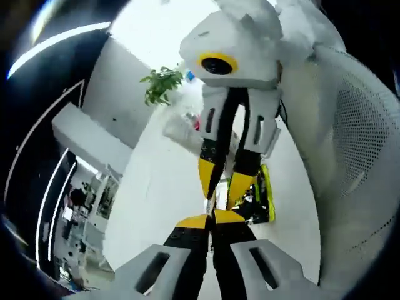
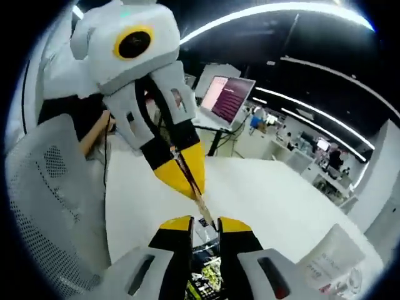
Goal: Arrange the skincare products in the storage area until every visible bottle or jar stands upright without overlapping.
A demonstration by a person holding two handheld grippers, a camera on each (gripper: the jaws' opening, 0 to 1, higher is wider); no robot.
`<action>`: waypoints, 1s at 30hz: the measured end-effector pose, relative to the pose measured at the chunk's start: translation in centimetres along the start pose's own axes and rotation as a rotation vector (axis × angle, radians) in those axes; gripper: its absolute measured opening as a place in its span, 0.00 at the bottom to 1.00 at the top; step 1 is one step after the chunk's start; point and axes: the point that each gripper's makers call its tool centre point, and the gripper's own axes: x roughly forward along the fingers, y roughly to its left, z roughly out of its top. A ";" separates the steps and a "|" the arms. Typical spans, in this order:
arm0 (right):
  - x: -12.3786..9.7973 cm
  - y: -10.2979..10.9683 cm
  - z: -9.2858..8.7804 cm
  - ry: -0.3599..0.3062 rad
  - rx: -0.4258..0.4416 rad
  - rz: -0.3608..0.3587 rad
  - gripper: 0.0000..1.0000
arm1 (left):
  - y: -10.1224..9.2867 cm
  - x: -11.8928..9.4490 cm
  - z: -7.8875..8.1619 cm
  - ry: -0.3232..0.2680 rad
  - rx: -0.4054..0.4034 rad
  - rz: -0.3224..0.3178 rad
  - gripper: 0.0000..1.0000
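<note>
Both grippers are raised nose to nose. The left gripper [image 1: 212, 219] has its yellow-tipped jaws closed, empty. The right gripper [image 2: 205, 222] jaws pinch a thin brown strip [image 2: 190, 181] that the left's tips also clamp. Advice: release the strip, lower both toward the products. Count: one clear bottle with printed label [image 2: 331, 259] at white table [image 2: 269, 194] edge; others unseen.
</note>
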 end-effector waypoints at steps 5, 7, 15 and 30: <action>-0.4 -0.2 0.3 -0.046 0.215 0.043 0.09 | 2.3 -1.7 0.7 -0.194 -0.461 0.040 0.03; -0.5 0.3 1.4 -0.111 0.353 0.099 0.11 | 2.7 -2.3 1.1 -0.257 -0.548 0.020 0.03; -2.4 0.7 6.8 -0.410 0.585 0.263 0.11 | 5.1 -5.2 3.4 -0.622 -0.941 -0.038 0.03; -2.6 1.4 6.1 -0.346 0.544 0.270 0.00 | 1.8 -3.1 0.7 -0.343 -0.741 -0.125 0.14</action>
